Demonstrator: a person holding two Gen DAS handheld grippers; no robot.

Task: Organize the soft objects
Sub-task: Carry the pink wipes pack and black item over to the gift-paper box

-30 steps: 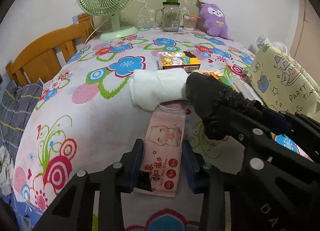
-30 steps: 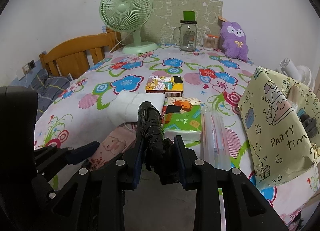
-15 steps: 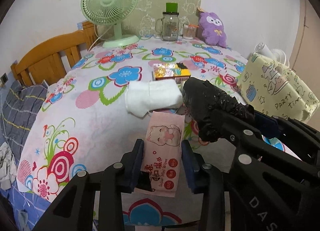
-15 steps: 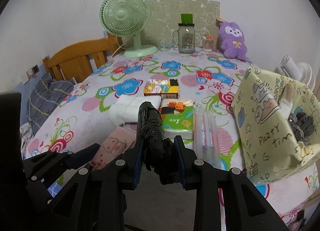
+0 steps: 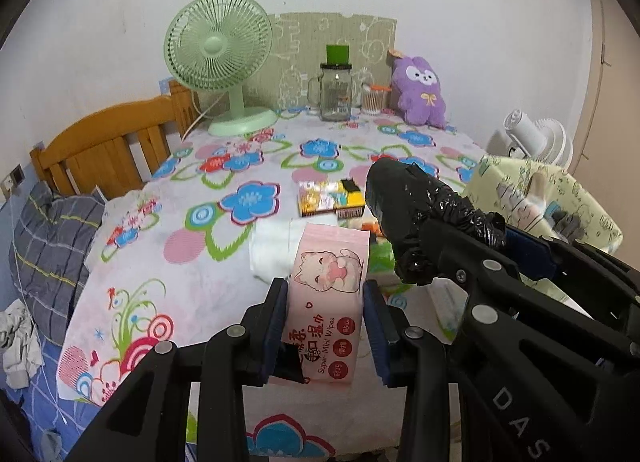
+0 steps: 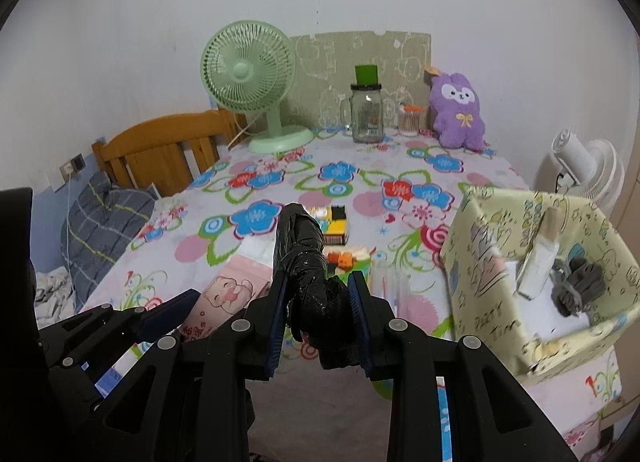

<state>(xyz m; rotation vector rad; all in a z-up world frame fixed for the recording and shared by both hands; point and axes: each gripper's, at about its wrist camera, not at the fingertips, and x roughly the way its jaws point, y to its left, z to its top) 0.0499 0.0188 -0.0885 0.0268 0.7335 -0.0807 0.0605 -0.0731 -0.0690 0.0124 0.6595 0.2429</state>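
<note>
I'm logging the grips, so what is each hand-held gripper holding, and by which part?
Left hand-held gripper: pink wipes pack, clamped across its long sides near the lower end. Right hand-held gripper: black plastic roll, by its near end.

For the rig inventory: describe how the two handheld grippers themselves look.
Both match. The left gripper and right gripper are matte black plastic linkages with round silver pivot pins. Their fingers carry flat blue pads. White letters "DAS" mark the right gripper's body in the left wrist view. No cables, hands or sleeves show.
</note>
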